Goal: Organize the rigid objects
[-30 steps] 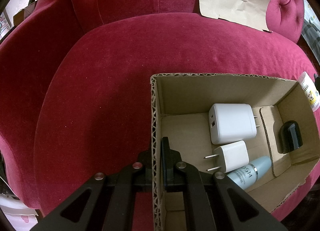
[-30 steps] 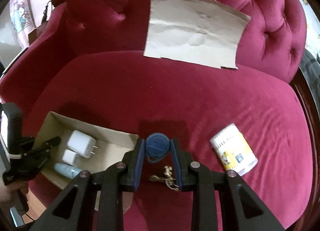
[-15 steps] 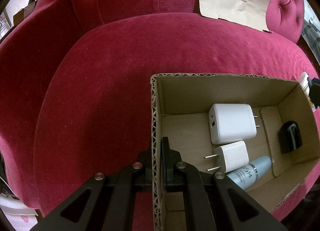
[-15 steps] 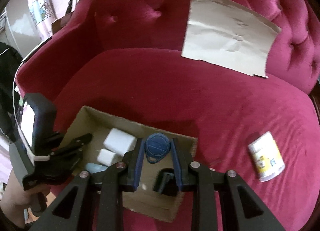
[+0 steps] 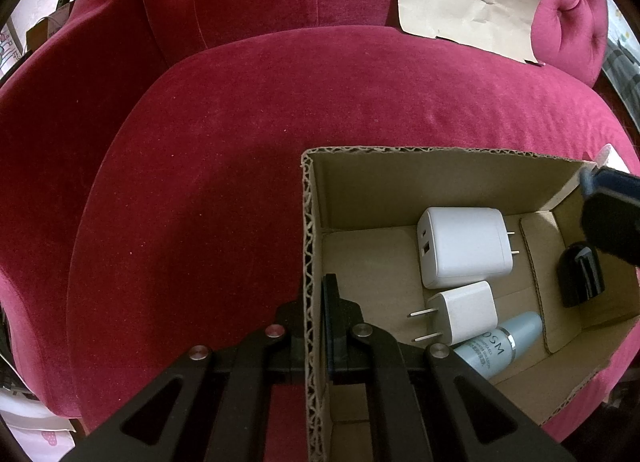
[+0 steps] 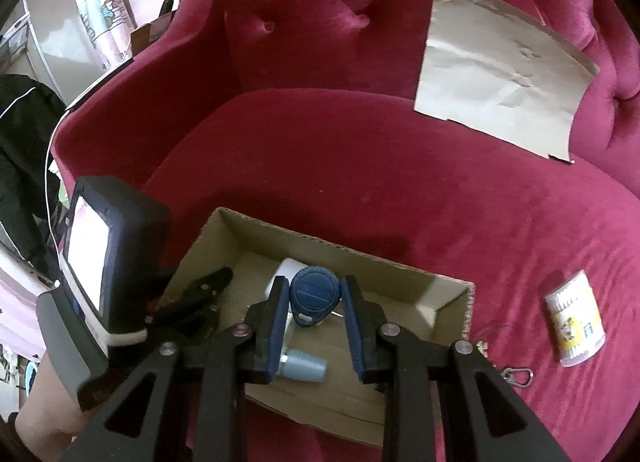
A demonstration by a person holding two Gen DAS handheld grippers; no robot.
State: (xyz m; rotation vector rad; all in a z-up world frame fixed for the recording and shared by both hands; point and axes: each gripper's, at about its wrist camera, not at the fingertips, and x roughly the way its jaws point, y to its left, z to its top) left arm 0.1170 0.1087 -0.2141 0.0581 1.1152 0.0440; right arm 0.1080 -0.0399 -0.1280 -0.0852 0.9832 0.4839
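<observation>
An open cardboard box [image 5: 400, 190] sits on the red sofa seat. My left gripper [image 5: 316, 296] is shut on the box's left wall. Inside lie a large white charger [image 5: 464, 246], a small white charger [image 5: 464, 312], a pale blue bottle [image 5: 500, 344] and a black plug-like piece [image 5: 580, 276]. My right gripper [image 6: 315, 304] is shut on a blue key fob [image 6: 314, 286] and hangs over the box [image 6: 280, 238]; its tip [image 5: 612, 214] shows at the right edge of the left wrist view. A metal clasp [image 6: 518, 374] shows beside the box's right end.
A small printed cylinder tub [image 6: 574, 318] lies on the seat right of the box. A sheet of brown paper [image 6: 500, 70] leans on the tufted backrest. The left hand-held device [image 6: 104, 262] and a person's arm stand at the box's left end.
My right gripper has carried the key fob leftward from over the bare seat to above the box, and now enters the left wrist view. The left gripper and box have not moved.
</observation>
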